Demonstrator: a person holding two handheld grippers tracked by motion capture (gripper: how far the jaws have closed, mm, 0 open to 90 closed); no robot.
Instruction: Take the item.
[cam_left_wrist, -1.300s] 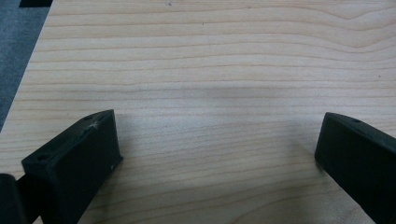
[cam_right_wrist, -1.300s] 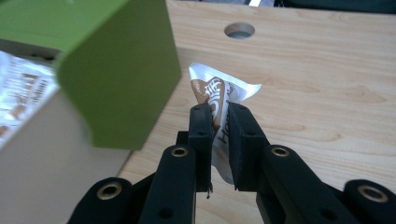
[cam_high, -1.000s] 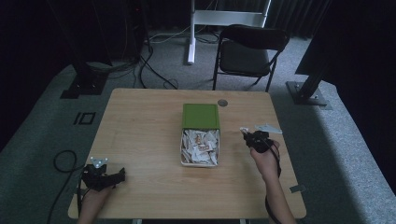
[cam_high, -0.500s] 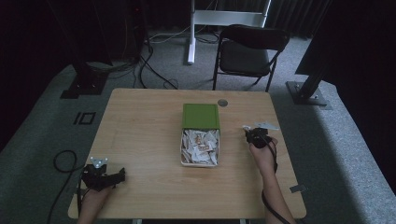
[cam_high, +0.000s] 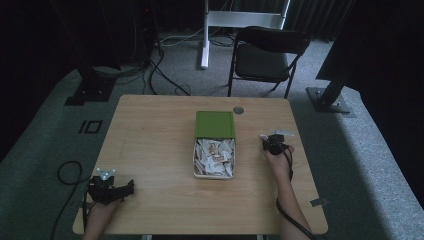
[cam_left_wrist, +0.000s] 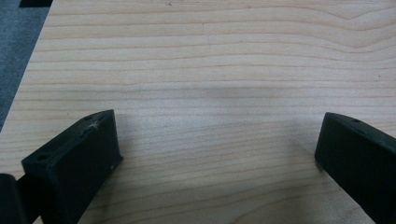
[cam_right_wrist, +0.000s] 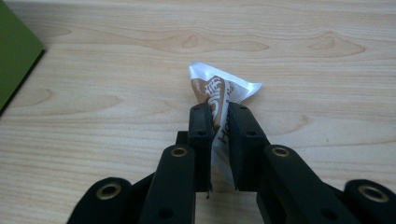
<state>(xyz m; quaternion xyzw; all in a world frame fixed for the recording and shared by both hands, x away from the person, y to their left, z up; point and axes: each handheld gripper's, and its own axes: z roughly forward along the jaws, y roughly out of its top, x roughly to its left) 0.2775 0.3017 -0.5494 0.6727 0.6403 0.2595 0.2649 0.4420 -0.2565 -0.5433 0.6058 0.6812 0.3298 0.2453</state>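
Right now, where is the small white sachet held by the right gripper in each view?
High view: the sachet is right of the box, at the right gripper.
Left gripper view: only bare table between open jaws.
Right gripper view: centre, pinched between the jaws.
Shared landmark: the green lid.

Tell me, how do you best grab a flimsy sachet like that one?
By a flat edge, from the side, one jaw on each face. The right gripper does just that: its jaws pinch the thin white-and-brown sachet face to face above the table, since the flat, limp packet offers nothing thicker to clamp.
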